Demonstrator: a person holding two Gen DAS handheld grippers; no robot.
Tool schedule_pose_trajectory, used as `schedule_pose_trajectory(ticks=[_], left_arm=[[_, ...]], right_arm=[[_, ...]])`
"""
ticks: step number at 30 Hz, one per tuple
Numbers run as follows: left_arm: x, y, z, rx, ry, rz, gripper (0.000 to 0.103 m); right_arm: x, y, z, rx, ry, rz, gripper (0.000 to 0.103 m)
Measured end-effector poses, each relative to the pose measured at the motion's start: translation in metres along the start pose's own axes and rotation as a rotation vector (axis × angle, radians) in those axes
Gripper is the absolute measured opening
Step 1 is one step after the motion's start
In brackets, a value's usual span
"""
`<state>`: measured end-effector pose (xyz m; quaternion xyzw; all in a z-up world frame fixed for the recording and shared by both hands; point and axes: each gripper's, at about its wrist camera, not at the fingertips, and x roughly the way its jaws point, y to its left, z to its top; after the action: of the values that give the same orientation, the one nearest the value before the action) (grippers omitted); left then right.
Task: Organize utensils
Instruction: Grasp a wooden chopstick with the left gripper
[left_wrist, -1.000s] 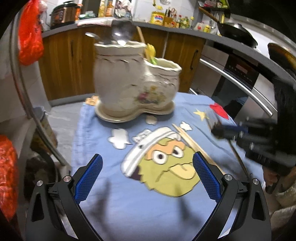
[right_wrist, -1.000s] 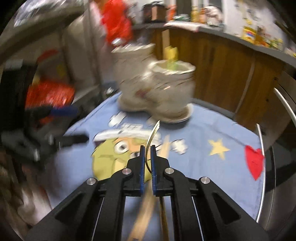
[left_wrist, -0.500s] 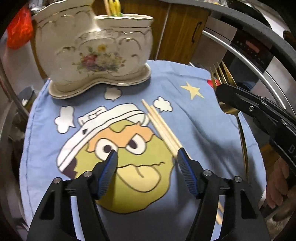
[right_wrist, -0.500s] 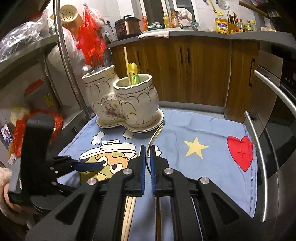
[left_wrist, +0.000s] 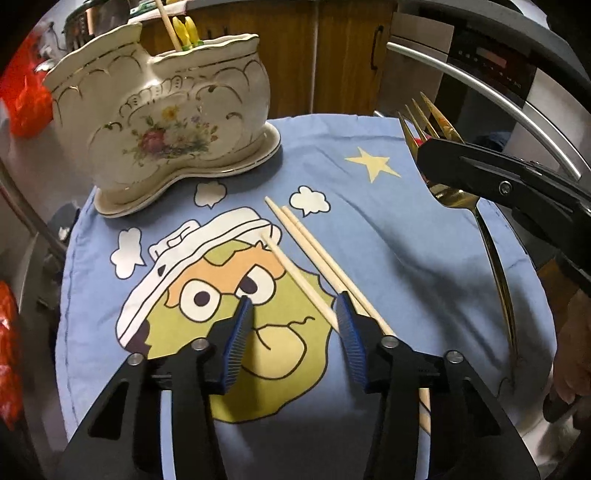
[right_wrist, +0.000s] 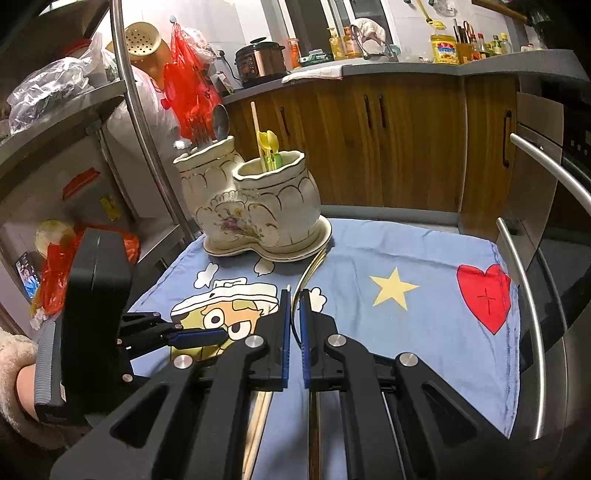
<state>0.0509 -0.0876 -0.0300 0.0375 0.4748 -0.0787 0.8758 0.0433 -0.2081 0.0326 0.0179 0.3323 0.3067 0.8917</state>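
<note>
Three wooden chopsticks (left_wrist: 310, 251) lie slantwise on the blue cartoon cloth (left_wrist: 388, 240). My left gripper (left_wrist: 293, 314) hovers low over them with its jaws closing. One chopstick runs between the pads close to the right one, and the other two pass outside the right finger. My right gripper (right_wrist: 293, 306) is shut on a gold fork (left_wrist: 430, 118), tines up, to the right of the chopsticks. The cream ceramic two-pot holder (left_wrist: 166, 122) stands at the back left. It has a chopstick and yellow-green utensils in one pot, metal cutlery in the other (right_wrist: 207, 129).
Steel rails (right_wrist: 532, 295) curve round the right side of the cloth, and a steel post (right_wrist: 147, 147) stands at the left. Wooden cabinets (right_wrist: 388, 147) and a crowded counter lie behind. Red plastic bags (right_wrist: 184, 85) hang at the left. A sleeved hand (right_wrist: 18, 373) holds the left gripper.
My left gripper has come forward and down over the chopsticks, and its jaws have narrowed from wide open to half. The right gripper with the fork has shifted slightly and rolled.
</note>
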Motion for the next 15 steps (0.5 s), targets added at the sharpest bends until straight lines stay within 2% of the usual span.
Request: schedule_pose_trajectory(ticks=[3, 5, 8, 15], left_arm=[[-0.001, -0.002, -0.001, 0.015, 0.018, -0.004, 0.035], [0.001, -0.008, 0.001, 0.028, 0.029, 0.007, 0.034], [0.003, -0.017, 0.003, 0.085, 0.027, 0.012, 0.016], [0.003, 0.006, 0.009, 0.103, 0.056, -0.006, 0.007]], right_arm=[[-0.003, 0.0, 0.0, 0.004, -0.005, 0.013, 0.005], [-0.004, 0.0, 0.0, 0.003, -0.013, 0.018, 0.005], [-0.008, 0.0, 0.0, 0.008, -0.023, 0.028, 0.005], [-0.015, -0.005, -0.001, 0.026, -0.038, 0.032, 0.005]])
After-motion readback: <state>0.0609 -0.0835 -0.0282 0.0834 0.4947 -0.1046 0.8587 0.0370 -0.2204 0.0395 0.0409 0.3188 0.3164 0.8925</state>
